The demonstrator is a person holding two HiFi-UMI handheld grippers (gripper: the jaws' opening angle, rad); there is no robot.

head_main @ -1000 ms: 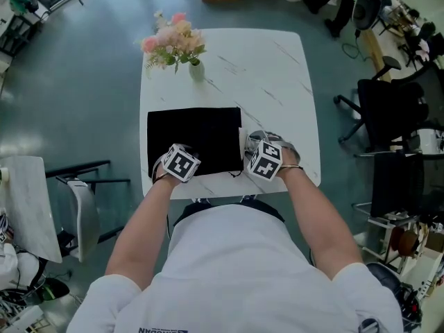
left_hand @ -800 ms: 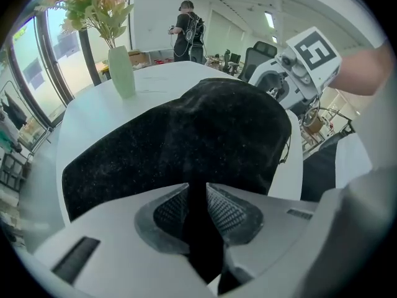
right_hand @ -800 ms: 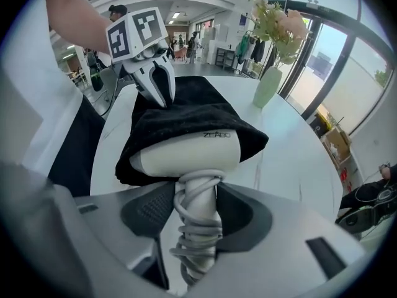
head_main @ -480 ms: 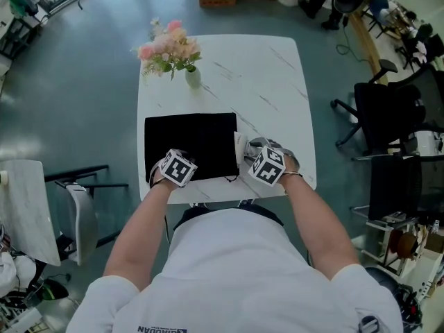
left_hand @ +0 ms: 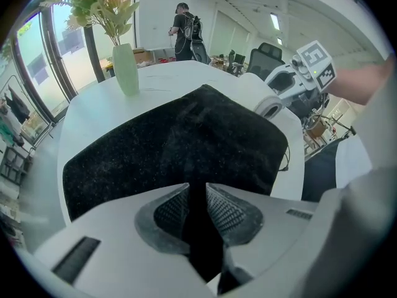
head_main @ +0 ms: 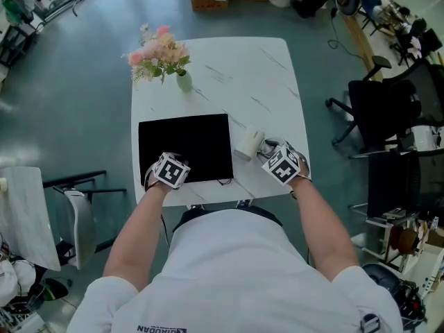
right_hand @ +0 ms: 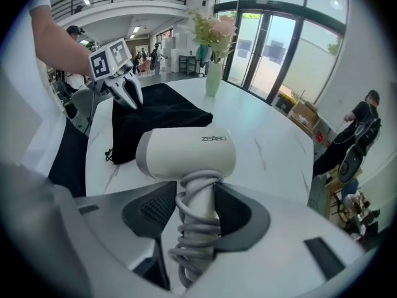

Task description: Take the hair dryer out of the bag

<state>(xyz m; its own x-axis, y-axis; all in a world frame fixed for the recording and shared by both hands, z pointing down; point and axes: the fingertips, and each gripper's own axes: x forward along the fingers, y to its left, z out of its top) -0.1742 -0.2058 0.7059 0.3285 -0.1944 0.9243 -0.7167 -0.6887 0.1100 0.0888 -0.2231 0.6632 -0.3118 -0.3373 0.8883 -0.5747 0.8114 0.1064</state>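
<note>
Pinning bag (left_hand: 186, 135) edge w/ L gripper (left_hand: 197, 191), clenched, to anchor fabric | R gripper (right_hand: 193, 207), jaws just been closing, grasps hair dryer (right_hand: 186, 154) handle | hair dryer out, beside bag, ahead of jaws

Bright, even daylight all round. Tall windows (right_hand: 273, 48) beyond the far end of the table (head_main: 270, 82) pour light in, and a ceiling strip (left_hand: 273, 21) glows overhead. The white tabletop sits close to glare, with soft, faint shadows. The black bag (head_main: 186, 148) swallows all detail. The hair dryer (right_hand: 186, 154) reads sharp. Both gripper views bend hard at the edges, their corners are dark and rounded, and whatever is nearest the lens goes soft.
</note>
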